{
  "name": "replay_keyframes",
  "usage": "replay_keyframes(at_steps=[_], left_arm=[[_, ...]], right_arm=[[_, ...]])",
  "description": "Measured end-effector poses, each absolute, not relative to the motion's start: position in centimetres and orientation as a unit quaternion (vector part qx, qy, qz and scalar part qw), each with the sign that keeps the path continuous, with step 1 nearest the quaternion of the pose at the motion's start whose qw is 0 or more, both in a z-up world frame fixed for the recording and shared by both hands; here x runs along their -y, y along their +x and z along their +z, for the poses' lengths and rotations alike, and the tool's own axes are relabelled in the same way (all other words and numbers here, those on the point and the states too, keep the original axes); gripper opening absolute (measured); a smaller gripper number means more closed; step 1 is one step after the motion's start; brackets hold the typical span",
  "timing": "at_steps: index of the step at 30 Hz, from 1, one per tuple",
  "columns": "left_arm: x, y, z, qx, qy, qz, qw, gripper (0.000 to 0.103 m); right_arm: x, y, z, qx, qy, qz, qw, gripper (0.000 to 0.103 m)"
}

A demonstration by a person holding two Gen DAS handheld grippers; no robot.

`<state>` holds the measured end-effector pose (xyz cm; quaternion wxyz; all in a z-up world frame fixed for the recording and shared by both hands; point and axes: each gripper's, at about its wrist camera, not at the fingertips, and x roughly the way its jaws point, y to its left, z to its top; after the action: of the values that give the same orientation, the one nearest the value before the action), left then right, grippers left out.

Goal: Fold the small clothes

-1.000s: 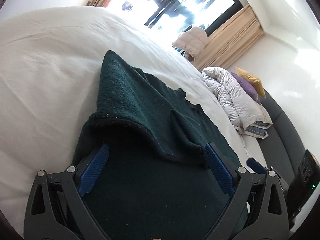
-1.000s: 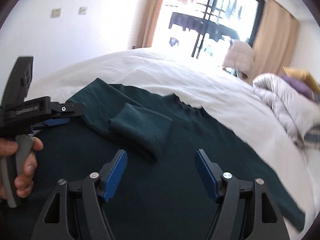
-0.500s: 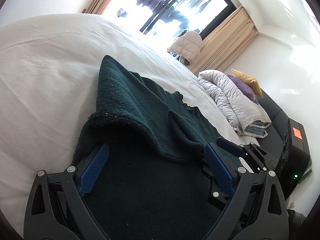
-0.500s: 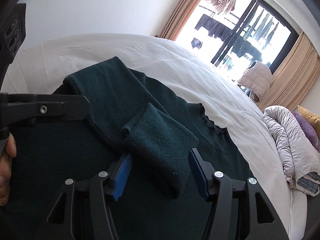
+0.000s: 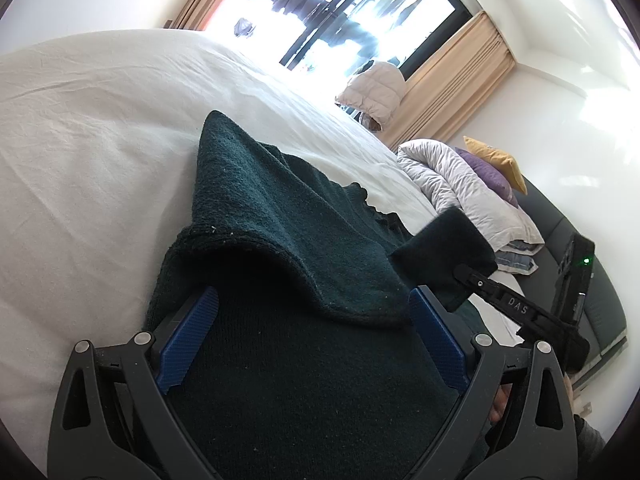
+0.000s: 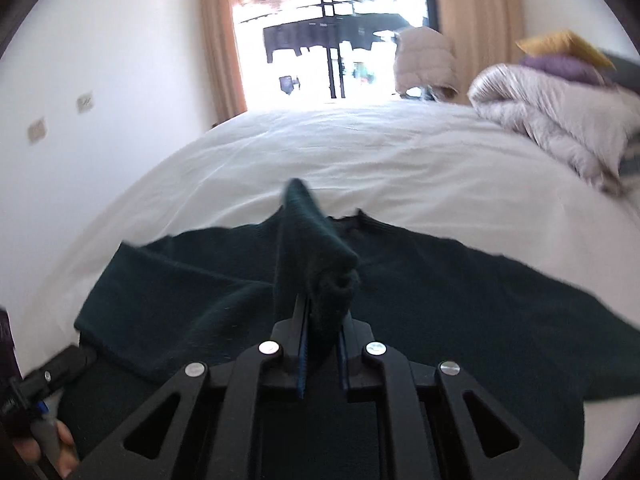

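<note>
Since the earlier frame, the right gripper (image 6: pixel 322 354) has been closing its jaws – they are now clenching the folded sleeve cuff (image 6: pixel 320 272) of the dark green sweater (image 6: pixel 460 296) and lifting it off the garment's body, where it was lying flat before. In the left wrist view the same cuff is hanging from the right gripper's black finger, which is showing the raised letters "DAS".

On the left, the left gripper (image 5: pixel 312 332) is hovering with its jaws released and wide apart; the blue pads (image 5: pixel 188 340) are sitting either side of a raised fold of the sweater without pressing it.

Across the white bed (image 6: pixel 380 148) the sweater is lying spread out, its long axis running left to right in the right wrist view – scalloped neckline (image 6: pixel 352 216) pointing toward the window. At far right, a pale quilt (image 6: pixel 552 108) is sitting bunched on the bed.
</note>
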<state>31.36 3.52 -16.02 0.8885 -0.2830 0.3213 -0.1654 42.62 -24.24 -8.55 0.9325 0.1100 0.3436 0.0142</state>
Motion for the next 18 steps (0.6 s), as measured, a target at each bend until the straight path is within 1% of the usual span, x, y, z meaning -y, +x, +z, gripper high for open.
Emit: replay_keyframes(at_steps=[3, 4, 6, 7, 8, 10, 14, 15, 18], left_arm=[[-3.8, 31.2, -15.8, -0.321, -0.281, -0.165, 0.889, 0.097], [-3.7, 31.2, -15.7, -0.321, -0.28, -0.164, 0.89, 0.097], [-3.8, 31.4, -15.7, -0.323, -0.277, -0.162, 0.89, 0.097], [-3.8, 31.4, -15.7, -0.323, -0.276, -0.162, 0.891, 0.097], [-3.9, 31.4, -15.6, -0.324, -0.275, -0.161, 0.891, 0.097], [-3.9, 31.5, -15.5, -0.326, -0.27, -0.159, 0.892, 0.097], [-3.7, 31.5, -15.2, -0.328, -0.263, -0.155, 0.894, 0.097], [-3.6, 31.5, -15.2, -0.329, -0.261, -0.154, 0.894, 0.097], [-3.5, 31.5, -15.2, -0.33, -0.256, -0.151, 0.896, 0.097]], right_arm=[[29.3, 42.5, -10.8, -0.359, 0.205, -0.011, 0.91, 0.013], [30.1, 42.4, -11.5, -0.364, 0.228, -0.002, 0.903, 0.018], [31.4, 42.4, -12.6, -0.383, 0.262, 0.0, 0.886, 0.042], [31.8, 42.2, -13.1, -0.382, 0.282, 0.003, 0.88, 0.064], [32.0, 42.0, -13.2, -0.373, 0.292, 0.008, 0.881, 0.069], [32.2, 41.9, -13.1, -0.359, 0.305, 0.022, 0.882, 0.07], [32.8, 42.6, -13.3, -0.358, 0.333, 0.037, 0.872, 0.07], [32.9, 42.7, -13.4, -0.356, 0.341, 0.041, 0.869, 0.069], [33.1, 43.3, -13.9, -0.353, 0.351, 0.044, 0.866, 0.058]])
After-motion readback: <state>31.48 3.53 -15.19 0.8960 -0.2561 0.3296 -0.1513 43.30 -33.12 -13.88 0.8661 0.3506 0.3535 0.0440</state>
